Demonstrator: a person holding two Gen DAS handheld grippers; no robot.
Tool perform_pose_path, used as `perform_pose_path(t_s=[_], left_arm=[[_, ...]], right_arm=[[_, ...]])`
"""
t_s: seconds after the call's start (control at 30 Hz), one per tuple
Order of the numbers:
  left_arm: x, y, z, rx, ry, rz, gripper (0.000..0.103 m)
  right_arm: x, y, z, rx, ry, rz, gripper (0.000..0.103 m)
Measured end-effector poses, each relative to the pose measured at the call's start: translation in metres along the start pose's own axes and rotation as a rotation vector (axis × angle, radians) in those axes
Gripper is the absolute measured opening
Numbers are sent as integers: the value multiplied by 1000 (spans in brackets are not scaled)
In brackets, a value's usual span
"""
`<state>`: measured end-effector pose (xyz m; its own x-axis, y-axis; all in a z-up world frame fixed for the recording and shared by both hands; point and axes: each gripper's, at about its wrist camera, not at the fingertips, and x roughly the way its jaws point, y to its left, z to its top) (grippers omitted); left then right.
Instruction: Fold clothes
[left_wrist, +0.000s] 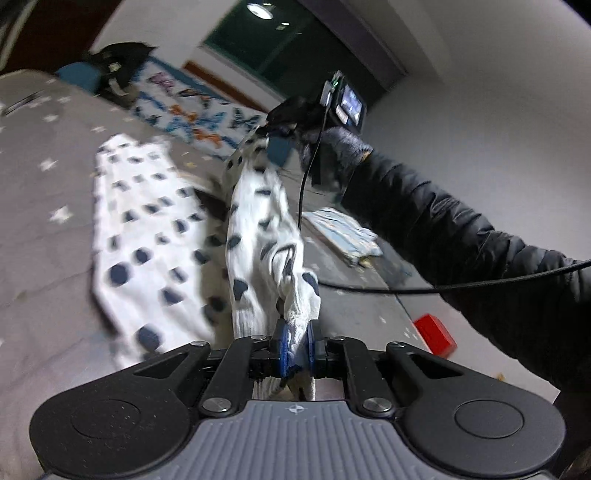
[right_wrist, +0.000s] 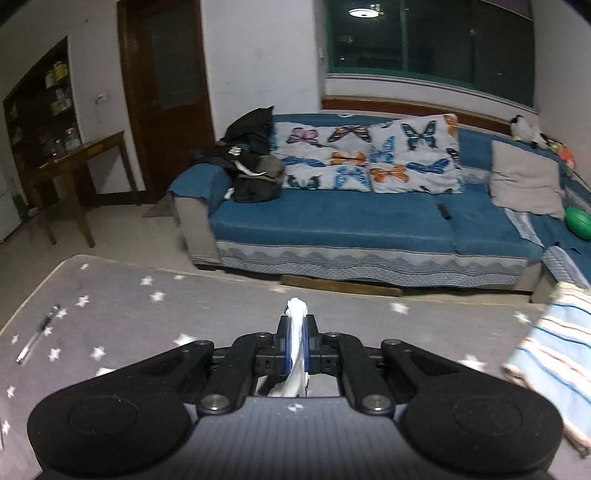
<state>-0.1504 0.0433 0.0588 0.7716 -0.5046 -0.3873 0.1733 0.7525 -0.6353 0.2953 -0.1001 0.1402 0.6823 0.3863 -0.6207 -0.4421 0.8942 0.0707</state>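
Observation:
A white garment with dark blue dots (left_wrist: 147, 236) hangs partly lifted over the grey star-patterned table cover (left_wrist: 44, 192). My left gripper (left_wrist: 295, 343) is shut on a bunched edge of it. From there a stretched band of the cloth runs up to the right gripper (left_wrist: 275, 147), held by a gloved hand in a black sleeve (left_wrist: 461, 236). In the right wrist view my right gripper (right_wrist: 295, 345) is shut on a white fold of the garment (right_wrist: 296, 332), above the grey star cover (right_wrist: 122, 306).
A striped folded towel (right_wrist: 554, 350) lies at the table's right side, and a pen (right_wrist: 37, 338) at its left edge. A blue sofa (right_wrist: 351, 221) with butterfly cushions stands beyond the table. A red box (left_wrist: 436, 334) sits on the floor.

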Motion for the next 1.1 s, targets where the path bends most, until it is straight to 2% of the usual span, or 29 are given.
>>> perform_pose_path(t_s=[0.27, 0.53, 0.67, 0.83, 0.87, 0.93, 0.97, 1.1], left_arm=[[-25, 21, -14, -100, -12, 72, 11], [-43, 21, -25, -118, -26, 89, 11], [-48, 21, -33, -131, -27, 94, 11], [-52, 21, -38, -147, -31, 106, 11], [-53, 20, -40, -151, -29, 108, 11], [-54, 19, -41, -152, -27, 113, 11], [-55, 18, -42, -151, -28, 114, 11], [-57, 13, -43, -137, -25, 113, 12]], right_arm=[[46, 95, -4, -99, 51, 50, 5], [60, 168, -23, -193, 76, 106, 5], [59, 186, -27, -194, 73, 147, 5], [56, 197, -31, -156, 77, 290, 7], [55, 197, -30, -132, 87, 334, 12], [49, 196, -30, -99, 91, 392, 13], [45, 197, -29, -116, 85, 396, 16], [30, 198, -26, -176, 87, 402, 17]])
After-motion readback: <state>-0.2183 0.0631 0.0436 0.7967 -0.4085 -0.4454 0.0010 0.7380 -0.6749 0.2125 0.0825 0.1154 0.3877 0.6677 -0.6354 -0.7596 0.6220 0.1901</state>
